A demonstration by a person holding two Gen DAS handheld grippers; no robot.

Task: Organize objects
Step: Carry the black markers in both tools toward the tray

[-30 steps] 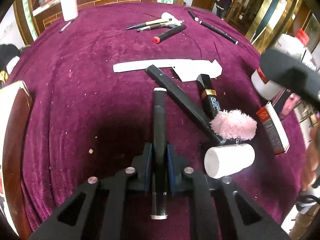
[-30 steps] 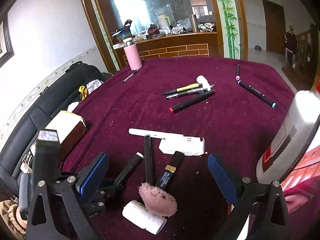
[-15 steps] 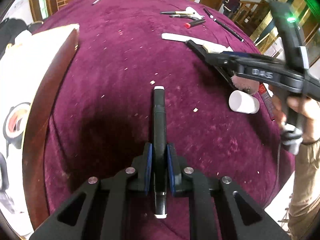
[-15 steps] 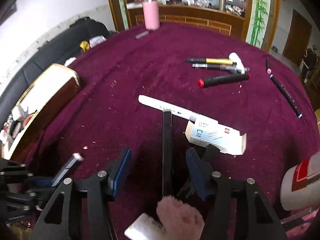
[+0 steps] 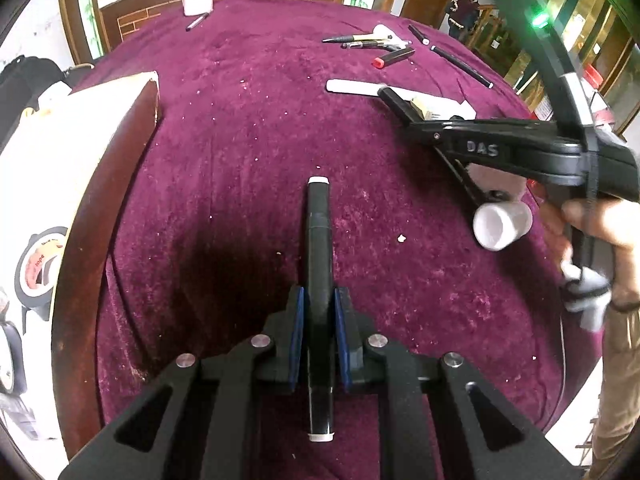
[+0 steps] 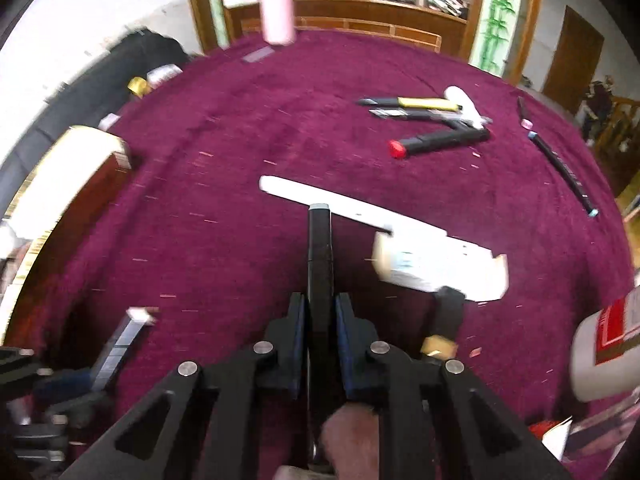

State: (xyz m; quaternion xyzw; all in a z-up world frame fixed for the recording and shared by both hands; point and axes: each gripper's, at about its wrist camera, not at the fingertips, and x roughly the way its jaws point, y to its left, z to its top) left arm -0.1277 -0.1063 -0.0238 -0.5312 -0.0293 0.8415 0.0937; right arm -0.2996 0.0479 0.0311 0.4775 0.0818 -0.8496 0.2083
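While clamped on a pen apiece: no fresh grasp needed, only carrying and setting down.
Left gripper (image 5: 318, 300): jaws pressed together on a white-tipped black pen (image 5: 319, 240), blue pads on both sides of the barrel.
Left pen's place: pinched behind its middle, long front end sticking forward over the purple cloth (image 5: 240, 140), short tail reaching back between the fingers; wooden box (image 5: 100, 184) near on the left.
Right gripper (image 6: 320, 308): jaws closed on a grey-tipped black marker (image 6: 320, 248), pads tight against the barrel.
Right marker's place: tip forward, just short of the long white pen (image 6: 288, 188) lying crosswise; white carton (image 6: 440, 268) just beside on the right, gold-banded black tube (image 6: 444, 328) and pink puff (image 6: 348, 432) close under the fingers. Lifted or resting on the cloth: cannot tell, view blurred.
Handling, judged: both pens light, stiff, smooth and round, so apt to roll once released and to pivot or slide in a loose pinch.
Where to hold: across the barrel near the middle, as here; a pinch closer to the centre likely steadier for the left pen, given its long overhang.
Fragility: low; caps the only weak point, so no squeezing on the ends.
Risk: right marker's tip nudging the white pen or carton during the lift; neighbours dragged along.
Likely destination: wooden box, though not certain from the task wording.
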